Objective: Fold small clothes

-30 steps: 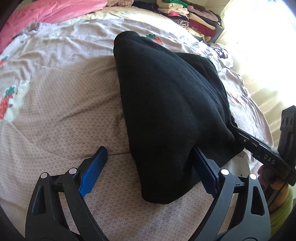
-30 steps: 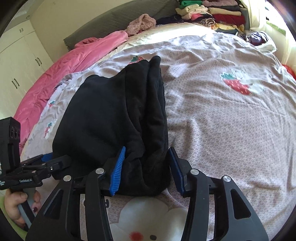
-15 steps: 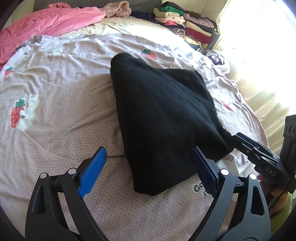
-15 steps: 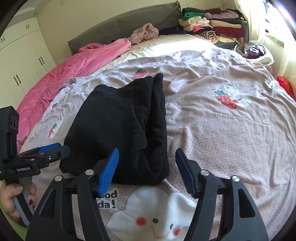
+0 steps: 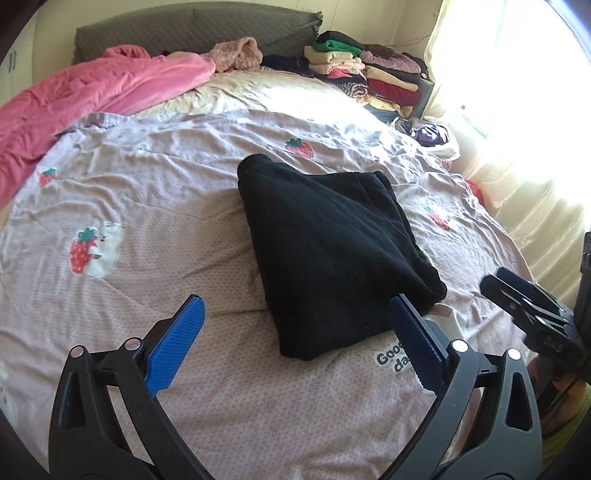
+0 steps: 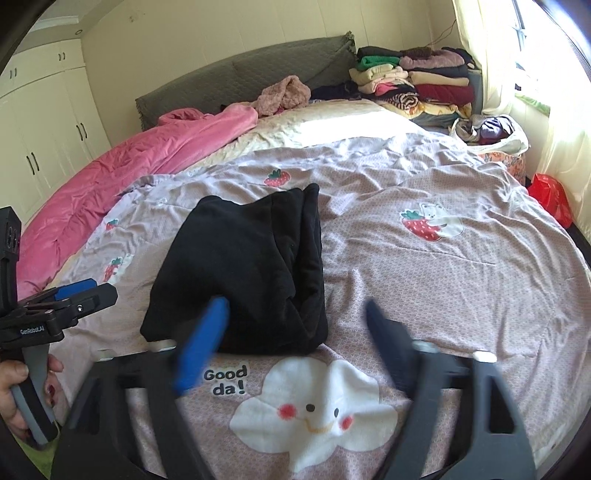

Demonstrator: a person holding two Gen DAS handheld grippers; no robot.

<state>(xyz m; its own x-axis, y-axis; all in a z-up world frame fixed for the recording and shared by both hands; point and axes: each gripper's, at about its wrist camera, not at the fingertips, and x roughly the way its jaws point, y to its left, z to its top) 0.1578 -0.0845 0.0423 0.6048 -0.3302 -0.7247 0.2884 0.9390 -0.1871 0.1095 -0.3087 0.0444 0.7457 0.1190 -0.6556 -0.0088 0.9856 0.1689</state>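
We're in a home bedroom: a bed [image 6: 461,295] under a strawberry-print cover, pink quilt [image 6: 122,170], stacked folded clothes [image 6: 417,85], white wardrobe doors [image 6: 40,122], curtained window [image 5: 517,122].

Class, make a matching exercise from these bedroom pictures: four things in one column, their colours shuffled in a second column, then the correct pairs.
Things:
1. folded garment
2. blanket
3. headboard
4. gripper pads

Colours:
A. pink
B. blue
C. black
D. grey-green

Pairs: 1-C, 2-A, 3-D, 4-B
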